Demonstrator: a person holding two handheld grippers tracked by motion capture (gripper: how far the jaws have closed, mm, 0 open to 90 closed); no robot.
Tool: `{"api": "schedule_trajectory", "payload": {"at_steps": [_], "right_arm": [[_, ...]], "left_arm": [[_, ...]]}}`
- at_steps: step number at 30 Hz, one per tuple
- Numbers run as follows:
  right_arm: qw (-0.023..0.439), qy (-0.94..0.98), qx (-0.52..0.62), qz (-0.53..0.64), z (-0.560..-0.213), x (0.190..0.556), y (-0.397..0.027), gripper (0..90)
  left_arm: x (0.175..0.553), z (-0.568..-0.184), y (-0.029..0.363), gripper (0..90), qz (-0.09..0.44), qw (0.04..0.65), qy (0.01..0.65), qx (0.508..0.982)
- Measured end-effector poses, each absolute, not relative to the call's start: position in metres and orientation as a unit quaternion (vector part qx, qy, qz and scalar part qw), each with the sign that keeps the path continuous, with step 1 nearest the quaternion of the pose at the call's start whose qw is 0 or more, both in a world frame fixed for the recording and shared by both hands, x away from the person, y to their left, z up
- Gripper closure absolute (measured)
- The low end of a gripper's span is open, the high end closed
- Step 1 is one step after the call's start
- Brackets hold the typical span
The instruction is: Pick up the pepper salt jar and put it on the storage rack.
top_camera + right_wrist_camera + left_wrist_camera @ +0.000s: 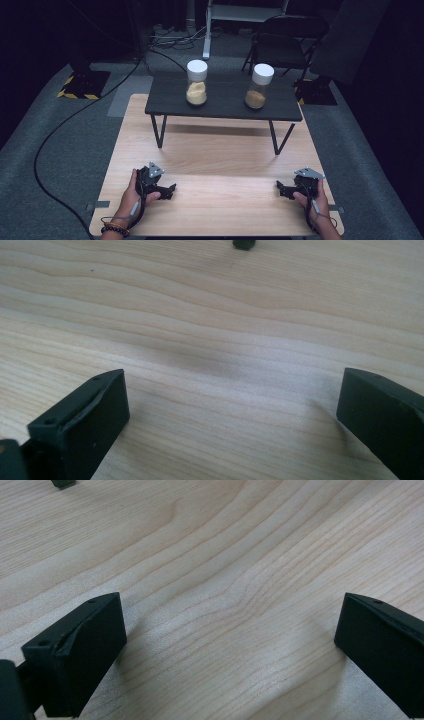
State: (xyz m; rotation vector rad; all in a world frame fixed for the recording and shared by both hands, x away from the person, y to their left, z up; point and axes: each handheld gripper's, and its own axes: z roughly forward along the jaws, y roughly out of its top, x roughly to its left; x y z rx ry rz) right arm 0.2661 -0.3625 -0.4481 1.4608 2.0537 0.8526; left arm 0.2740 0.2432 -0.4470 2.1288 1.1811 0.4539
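Two clear jars with white lids stand on a small black raised shelf at the far side of the wooden table. The left jar holds pale yellow powder, the right jar a darker orange-brown powder. My left gripper rests on the table near the front left, held by a hand, jaws wide apart over bare wood. My right gripper rests near the front right, also open, with bare wood between its jaws. Both grippers point inward toward each other.
The shelf stands on thin black legs, leaving a gap underneath. A folding chair and a white stand are behind the table. A black cable runs across the grey floor at left.
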Motion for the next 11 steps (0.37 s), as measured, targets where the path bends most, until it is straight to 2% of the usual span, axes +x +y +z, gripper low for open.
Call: {"api": "schedule_trajectory", "payload": {"at_steps": [11], "right_arm": [[0.233,0.746,0.540,0.313,-0.4480,0.2682,-0.3660,0.0]], "left_arm": [[0.2747,-0.4476,0.2430,0.4,0.174,0.328,0.450,0.812]]}}
